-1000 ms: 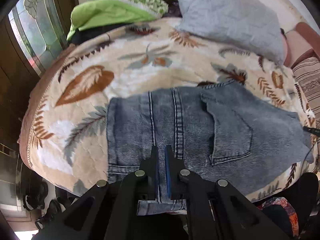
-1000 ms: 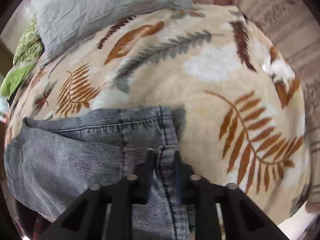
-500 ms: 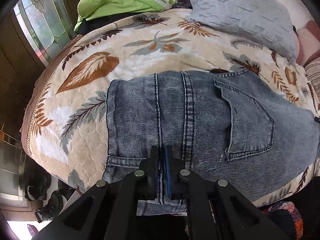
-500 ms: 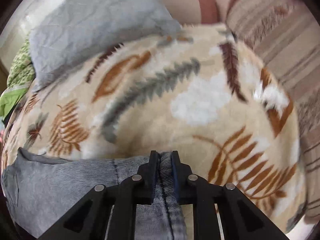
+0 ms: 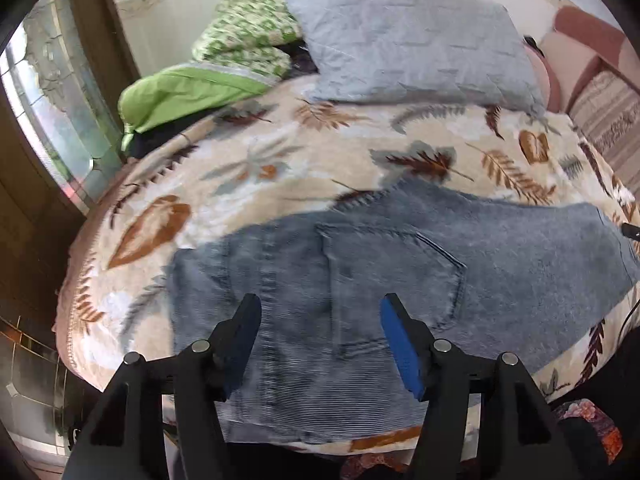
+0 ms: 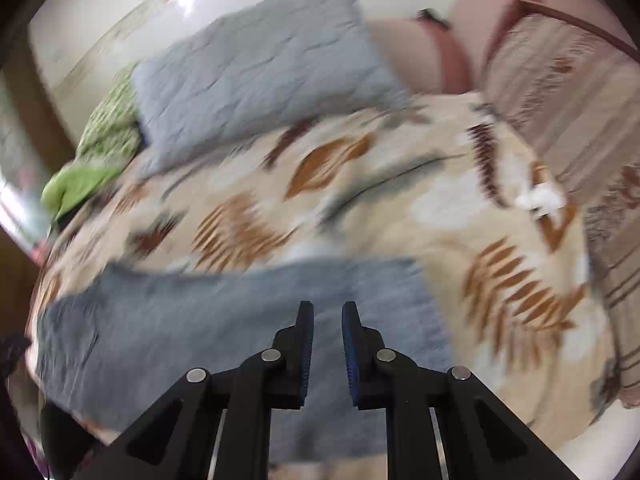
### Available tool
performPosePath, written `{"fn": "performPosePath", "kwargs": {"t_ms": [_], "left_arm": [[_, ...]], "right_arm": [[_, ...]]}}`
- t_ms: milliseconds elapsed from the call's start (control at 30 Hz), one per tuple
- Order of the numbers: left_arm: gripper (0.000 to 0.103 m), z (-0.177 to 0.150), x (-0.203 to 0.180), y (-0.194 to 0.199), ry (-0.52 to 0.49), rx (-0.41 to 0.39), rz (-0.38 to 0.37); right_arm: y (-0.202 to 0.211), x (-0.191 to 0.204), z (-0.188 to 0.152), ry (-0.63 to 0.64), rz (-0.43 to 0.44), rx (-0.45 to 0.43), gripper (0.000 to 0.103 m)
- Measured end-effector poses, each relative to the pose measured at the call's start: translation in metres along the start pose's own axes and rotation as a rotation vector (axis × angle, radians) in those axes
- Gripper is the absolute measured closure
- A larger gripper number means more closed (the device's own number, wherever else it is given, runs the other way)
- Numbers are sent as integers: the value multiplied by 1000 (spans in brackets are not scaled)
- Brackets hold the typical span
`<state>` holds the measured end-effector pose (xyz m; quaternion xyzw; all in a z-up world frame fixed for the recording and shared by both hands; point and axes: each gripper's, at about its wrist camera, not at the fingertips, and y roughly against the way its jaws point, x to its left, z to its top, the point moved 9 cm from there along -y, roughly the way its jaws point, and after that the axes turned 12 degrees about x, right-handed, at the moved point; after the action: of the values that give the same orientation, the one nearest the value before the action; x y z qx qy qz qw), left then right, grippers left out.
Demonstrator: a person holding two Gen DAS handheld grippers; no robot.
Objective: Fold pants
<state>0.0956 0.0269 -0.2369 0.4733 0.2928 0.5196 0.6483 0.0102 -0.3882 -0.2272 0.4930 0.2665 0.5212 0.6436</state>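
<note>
The left tongs (image 5: 320,312) are held with the jaws spread wide and empty, while the right tongs (image 6: 327,322) are parted only narrowly.

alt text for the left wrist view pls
The left gripper hangs open above grey-blue jeans spread flat, back pocket up, on a leaf-print blanket. A grey pillow and green bedding lie behind.
</note>
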Motion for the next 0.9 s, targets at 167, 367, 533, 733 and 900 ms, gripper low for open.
{"fn": "performPosePath", "kwargs": {"t_ms": [167,367,533,733,900], "left_arm": [[40,-15,-23,-38,-7,153,8],[20,-32,-13,-66,88,251,28],[14,-28,-15,-68,112,262,11],[0,-32,-22,-82,90,180,72],[0,-29,-22,-81,90,238,88]], "right_arm": [[-37,45,-35,83,-5,99,87],[-68,23,-55,49,-19,169,87],[-46,23,-34,23,23,73,87],[-79,17,-15,-34,17,105,87],[-85,14,-12,-43,62,98,87]]}}
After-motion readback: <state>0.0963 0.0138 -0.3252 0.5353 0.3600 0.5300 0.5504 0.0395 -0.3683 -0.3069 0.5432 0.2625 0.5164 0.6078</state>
